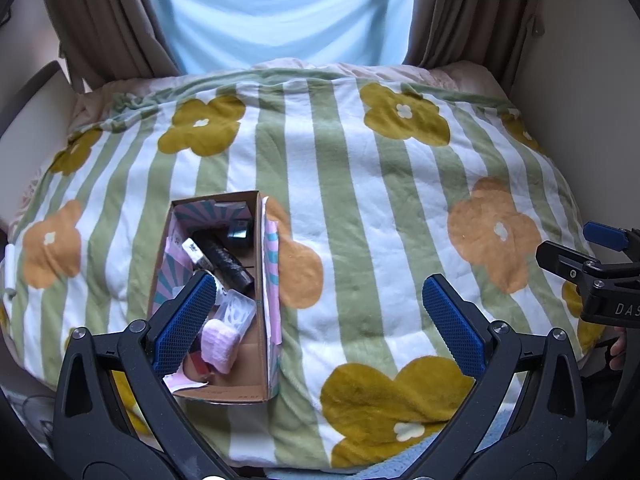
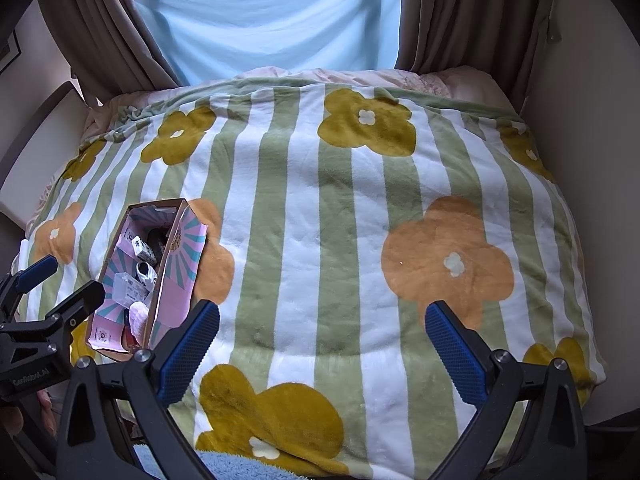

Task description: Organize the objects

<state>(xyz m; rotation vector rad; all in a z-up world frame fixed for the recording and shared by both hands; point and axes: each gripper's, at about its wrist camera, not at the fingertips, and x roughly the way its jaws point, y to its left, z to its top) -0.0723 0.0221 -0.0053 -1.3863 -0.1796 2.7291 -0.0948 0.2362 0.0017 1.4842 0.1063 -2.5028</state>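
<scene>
The cardboard box (image 1: 224,292) lies on the striped flower blanket (image 1: 360,208) of the bed, toward its left side, and much of what is in it is hard to make out. From the left wrist view, the near left corner of the box is hidden behind the left claw's blue pad. Inside are a black roll (image 1: 228,258), a small white box (image 1: 196,254), a clear plastic piece (image 1: 236,312) and a pink fluffy thing (image 1: 222,346); something red beneath the pink thing cannot be identified. From the right wrist view the box's (image 2: 160,276) near end is cut off by the claw frame.

The left claw (image 1: 320,320) is spread wide, holding nothing, its left pad above the box's near corner; whether it touches the box cannot be told. The right claw (image 2: 322,348) is also spread wide and empty, over bare blanket (image 2: 320,220).

Both claws point forward along the bed toward the blue curtain (image 1: 276,12), side by side, slightly tilted down
</scene>
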